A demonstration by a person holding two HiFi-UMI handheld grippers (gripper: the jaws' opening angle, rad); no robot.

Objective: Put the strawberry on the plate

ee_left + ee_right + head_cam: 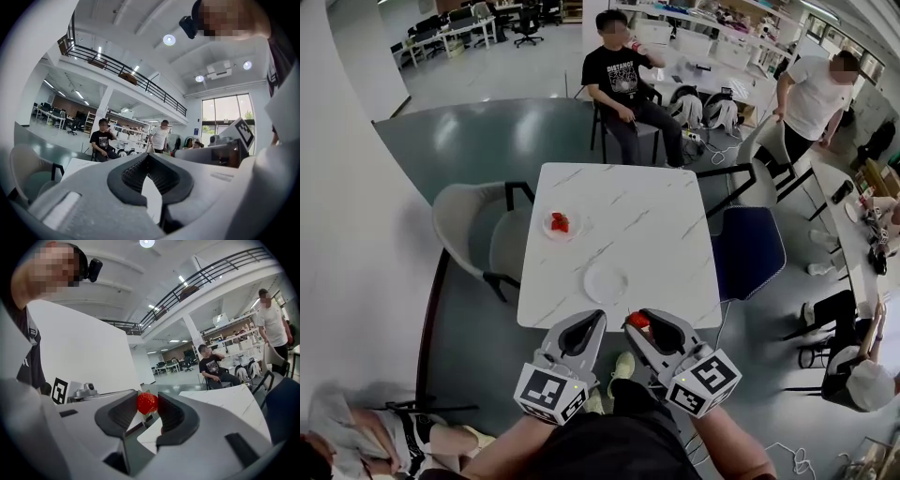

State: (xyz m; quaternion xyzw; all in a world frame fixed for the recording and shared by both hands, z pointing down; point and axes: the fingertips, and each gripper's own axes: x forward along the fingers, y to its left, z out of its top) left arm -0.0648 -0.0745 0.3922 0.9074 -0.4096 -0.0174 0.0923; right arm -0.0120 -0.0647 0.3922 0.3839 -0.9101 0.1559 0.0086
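A red strawberry [147, 402] is pinched between the tips of my right gripper [148, 404], which is shut on it. In the head view that strawberry [638, 320] hangs just off the near edge of the white marble table [656, 234], with the right gripper [637, 322] raised beside the left one. An empty white plate [606, 281] lies near the table's front edge, just beyond both grippers. A second small plate [546, 225] at the table's left holds more strawberries [560, 222]. My left gripper [594, 323] is shut with nothing in it, its tips meeting [149, 157].
A grey chair [473, 230] stands at the table's left and a blue chair [748, 248] at its right. One person [623, 84] sits behind the far edge, another [811, 94] stands at the back right. Someone crouches on the floor at the lower left [356, 427].
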